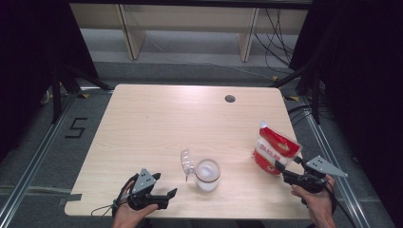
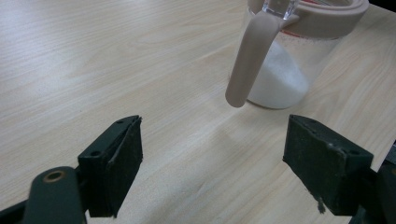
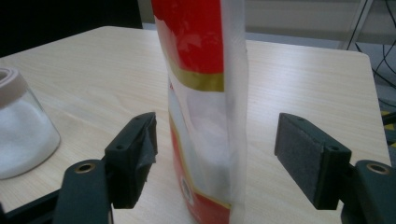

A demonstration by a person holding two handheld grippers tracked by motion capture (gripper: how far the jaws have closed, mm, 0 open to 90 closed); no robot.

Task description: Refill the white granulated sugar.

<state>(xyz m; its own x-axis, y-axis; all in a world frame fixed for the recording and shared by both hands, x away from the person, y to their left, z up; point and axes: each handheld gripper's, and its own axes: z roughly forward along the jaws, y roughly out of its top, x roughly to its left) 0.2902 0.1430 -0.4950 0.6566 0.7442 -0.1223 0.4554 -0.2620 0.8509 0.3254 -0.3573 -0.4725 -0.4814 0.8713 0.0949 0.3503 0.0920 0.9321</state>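
A glass jar (image 1: 207, 175) holding white powder stands near the table's front middle, its clear lid (image 1: 187, 164) flipped open to the left. In the left gripper view the jar (image 2: 285, 70) has a beige rim and a beige handle (image 2: 250, 56). My left gripper (image 1: 166, 186) rests at the front left, open and empty (image 2: 212, 154), pointing toward the jar. A red and white bag (image 1: 275, 149) stands upright at the right. My right gripper (image 1: 281, 172) is open around the bag (image 3: 201, 93), with gaps between its pads and the bag (image 3: 217, 144). The jar (image 3: 21, 130) lies to that gripper's left.
The light wooden table (image 1: 157, 123) has a round cable hole (image 1: 230, 99) at the back right. Dark curtains and stand legs flank both sides. The bag sits close to the table's right edge.
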